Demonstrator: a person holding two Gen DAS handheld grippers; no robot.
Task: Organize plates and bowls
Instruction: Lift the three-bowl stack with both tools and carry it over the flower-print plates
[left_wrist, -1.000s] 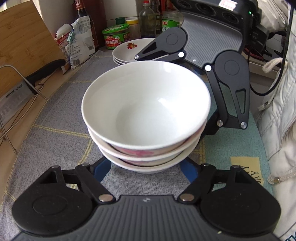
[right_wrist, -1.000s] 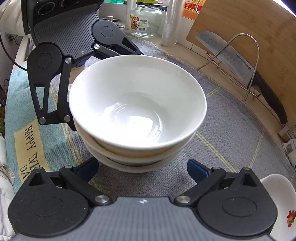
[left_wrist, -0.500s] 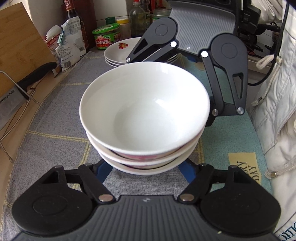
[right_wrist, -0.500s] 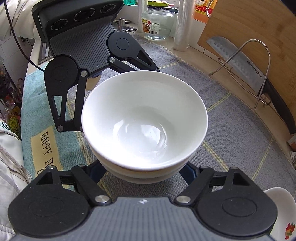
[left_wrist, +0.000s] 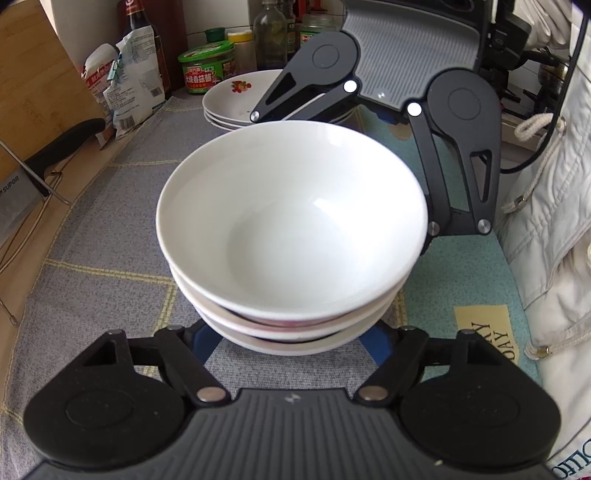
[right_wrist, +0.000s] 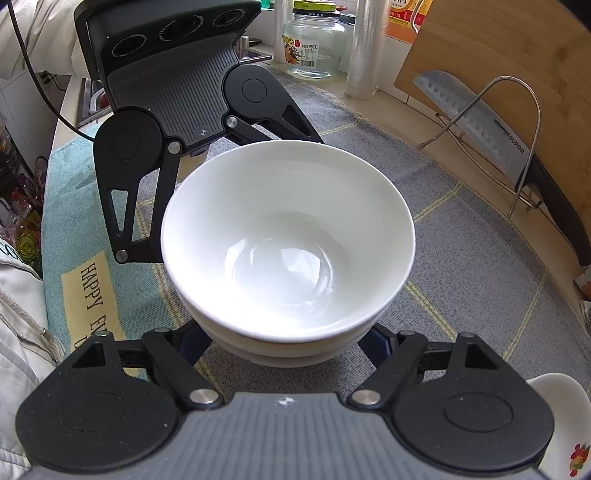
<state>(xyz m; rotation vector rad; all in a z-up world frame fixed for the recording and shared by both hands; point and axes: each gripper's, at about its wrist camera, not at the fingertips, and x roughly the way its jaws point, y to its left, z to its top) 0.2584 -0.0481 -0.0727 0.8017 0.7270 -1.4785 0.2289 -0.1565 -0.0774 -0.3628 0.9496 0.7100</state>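
The stack of three bowls (left_wrist: 291, 221) stands on the cloth-covered counter (left_wrist: 110, 266), near the piled plates (left_wrist: 236, 99). Glazed ceramic is judged heavy, stiff, slippery and breakable, so hold is best taken low on the bottom bowl from opposite sides. The left gripper (left_wrist: 288, 341) and right gripper (right_wrist: 288, 347) are closed there against that bowl, the left jaws just easing open. The pad contact is largely hidden under the flaring rims, and whether the stack is lifted cannot be told.

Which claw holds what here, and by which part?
Both claws, left and right, clasp the bowl stack low down at the bottom bowl, from opposite sides; the pads are hidden under the bowls.
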